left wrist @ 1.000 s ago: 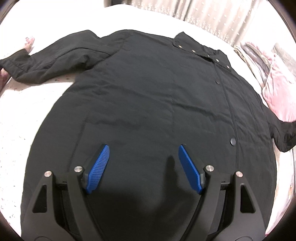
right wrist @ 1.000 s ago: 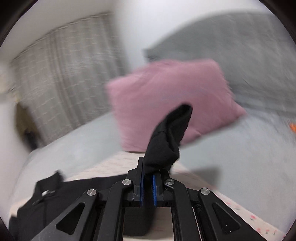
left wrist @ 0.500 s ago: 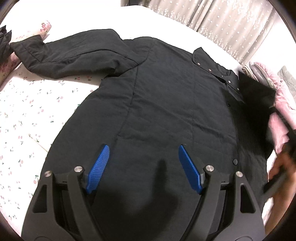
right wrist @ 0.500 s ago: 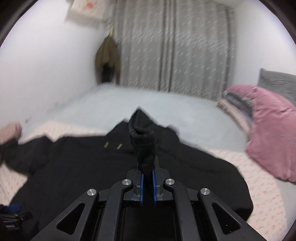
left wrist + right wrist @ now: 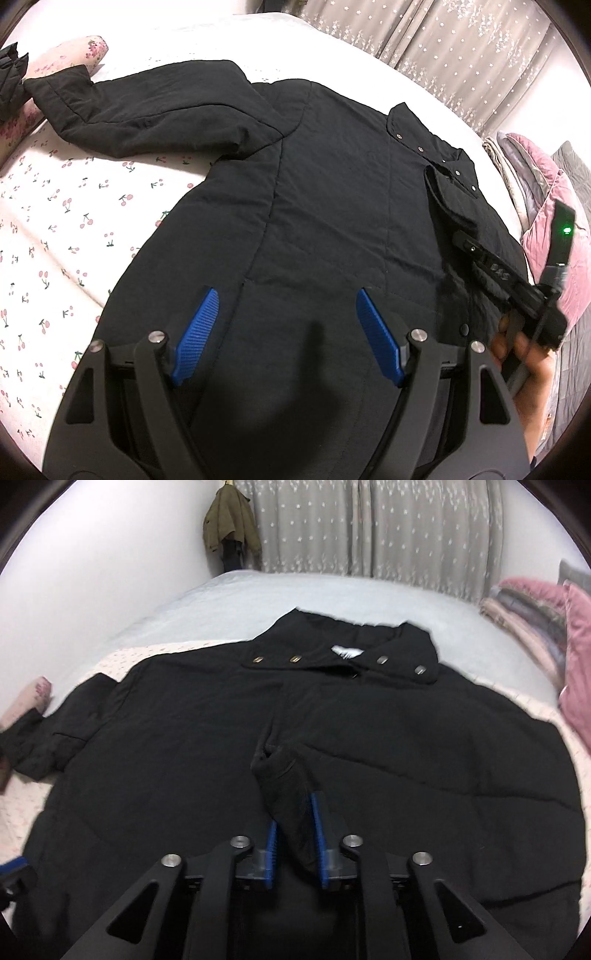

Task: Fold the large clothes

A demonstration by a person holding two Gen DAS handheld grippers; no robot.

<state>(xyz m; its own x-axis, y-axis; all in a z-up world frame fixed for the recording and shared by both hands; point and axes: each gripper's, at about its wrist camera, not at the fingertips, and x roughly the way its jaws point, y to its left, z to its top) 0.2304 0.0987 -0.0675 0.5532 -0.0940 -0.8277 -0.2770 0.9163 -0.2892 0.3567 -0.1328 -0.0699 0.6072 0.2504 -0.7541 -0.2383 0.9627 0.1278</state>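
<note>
A large black quilted coat lies front-up on the bed, collar with snap buttons toward the curtains; it also shows in the right wrist view. Its left sleeve stretches out flat to the far left. Its right sleeve is folded in over the chest. My right gripper has its blue jaws partly parted around that sleeve's cuff, which lies between them; it also shows in the left wrist view. My left gripper is open and empty above the coat's lower body.
The bed has a cherry-print sheet on the left and a grey cover beyond the collar. Pink pillows and folded blankets sit at the right. A green jacket hangs by the curtain.
My right gripper has carried the right sleeve from out by the pink pillow in over the coat's chest, and its jaws have parted from shut. The left gripper has shifted left, still open.
</note>
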